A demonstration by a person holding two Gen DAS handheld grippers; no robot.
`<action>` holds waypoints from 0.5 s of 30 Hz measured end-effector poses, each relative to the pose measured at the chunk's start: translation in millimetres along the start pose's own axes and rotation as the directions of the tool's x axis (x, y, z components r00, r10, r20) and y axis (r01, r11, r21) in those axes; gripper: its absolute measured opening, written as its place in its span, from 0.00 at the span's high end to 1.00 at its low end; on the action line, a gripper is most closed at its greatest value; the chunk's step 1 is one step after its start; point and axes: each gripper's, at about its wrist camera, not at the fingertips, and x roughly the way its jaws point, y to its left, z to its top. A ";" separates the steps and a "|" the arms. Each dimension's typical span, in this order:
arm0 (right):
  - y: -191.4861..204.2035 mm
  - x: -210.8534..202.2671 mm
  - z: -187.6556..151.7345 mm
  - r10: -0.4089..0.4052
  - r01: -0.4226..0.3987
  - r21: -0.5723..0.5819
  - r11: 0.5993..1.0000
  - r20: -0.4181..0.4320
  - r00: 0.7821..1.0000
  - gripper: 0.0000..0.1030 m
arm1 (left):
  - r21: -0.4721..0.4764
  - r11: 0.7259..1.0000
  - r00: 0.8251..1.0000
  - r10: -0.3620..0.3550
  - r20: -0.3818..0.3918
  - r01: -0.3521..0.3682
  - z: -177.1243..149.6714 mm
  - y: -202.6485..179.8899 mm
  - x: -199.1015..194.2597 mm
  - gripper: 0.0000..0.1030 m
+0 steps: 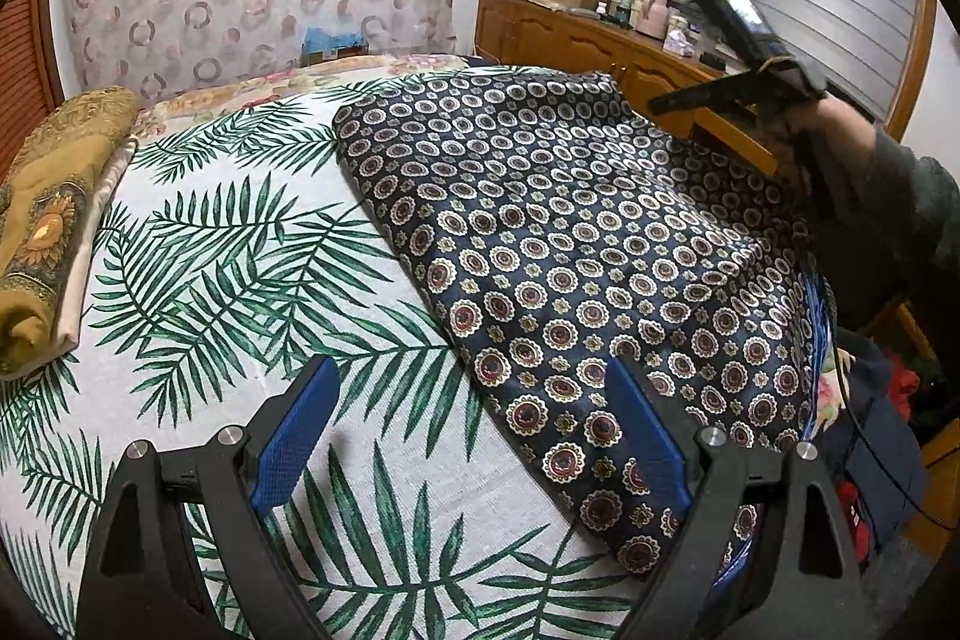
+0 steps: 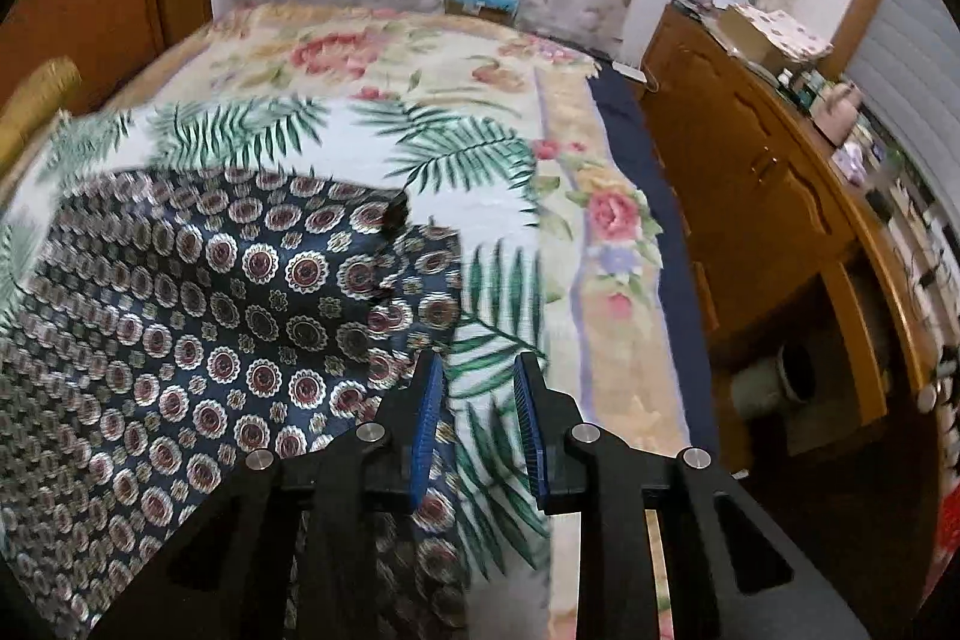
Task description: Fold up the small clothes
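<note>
Both grippers, left [image 1: 474, 436] and right [image 2: 477, 424], hovered with jaws spread and empty over a soft, light navy medallion-print cloth [image 1: 570, 232] on the bed; its corners looked best to grip.

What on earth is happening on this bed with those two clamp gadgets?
A person is folding a small navy patterned cloth on a palm-leaf sheet, using a handheld gripper in each hand. Right now neither one grips anything: the left gripper is wide open over the cloth's near edge, and the right gripper is open beside the cloth's corner. A folded mustard-yellow cloth already lies off to the side.
</note>
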 end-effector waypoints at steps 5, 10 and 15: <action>-7.9 -44.2 -35.1 0.088 -0.091 0.027 0.996 0.078 0.993 0.49 | 0.007 1.000 1.000 -0.006 0.000 0.006 -1.7 -4.9 -1.9 0.12; -12.4 -88.2 -90.7 0.158 -0.161 0.013 0.987 0.129 0.979 0.46 | 0.024 1.000 1.000 -0.012 -0.005 0.012 -7.4 -11.7 -5.0 0.12; -16.6 -110.8 -145.7 0.156 -0.158 0.001 0.987 0.133 0.979 0.46 | 0.042 0.999 1.000 -0.012 -0.017 0.013 -13.8 -19.3 -6.8 0.12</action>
